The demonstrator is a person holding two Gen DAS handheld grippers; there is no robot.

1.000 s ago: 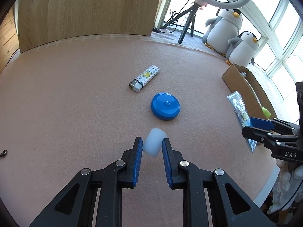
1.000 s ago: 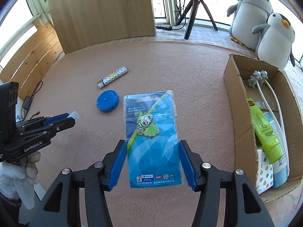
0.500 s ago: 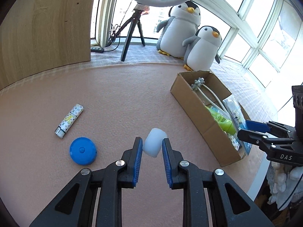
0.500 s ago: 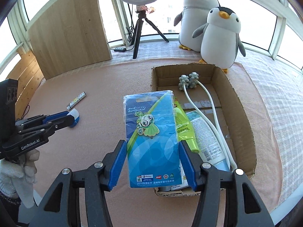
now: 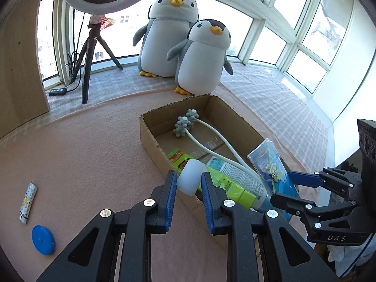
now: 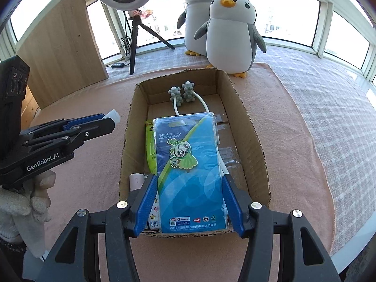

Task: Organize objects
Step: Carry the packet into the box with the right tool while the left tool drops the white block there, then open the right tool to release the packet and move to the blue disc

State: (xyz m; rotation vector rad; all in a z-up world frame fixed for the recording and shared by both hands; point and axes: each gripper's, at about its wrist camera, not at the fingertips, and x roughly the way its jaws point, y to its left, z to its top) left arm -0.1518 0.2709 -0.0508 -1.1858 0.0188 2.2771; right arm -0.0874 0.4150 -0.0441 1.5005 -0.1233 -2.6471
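My left gripper (image 5: 186, 184) is shut on a small white cap-like cylinder (image 5: 190, 178), held at the near-left wall of the cardboard box (image 5: 150, 132). My right gripper (image 6: 189, 199) is shut on a flat blue packet with a green mascot (image 6: 189, 164), held over the box (image 6: 252, 145). Inside lie a white cord with grey knobbly heads (image 6: 182, 95), a green tube (image 5: 218, 176) and a pink-capped item (image 6: 136, 181). The left gripper (image 6: 103, 123) shows at left in the right wrist view; the right gripper (image 5: 293, 191) shows at right in the left wrist view.
A blue round disc (image 5: 43, 239) and a patterned lighter (image 5: 28, 202) lie on the pink cloth at far left. Two plush penguins (image 6: 232, 33) stand behind the box. A ring light on a tripod (image 5: 91, 54) and a wooden panel (image 6: 58, 54) stand at the back left.
Both grippers have swung right from the open cloth to the box. The packet now hangs over the box and the white cylinder has come to its near-left wall.
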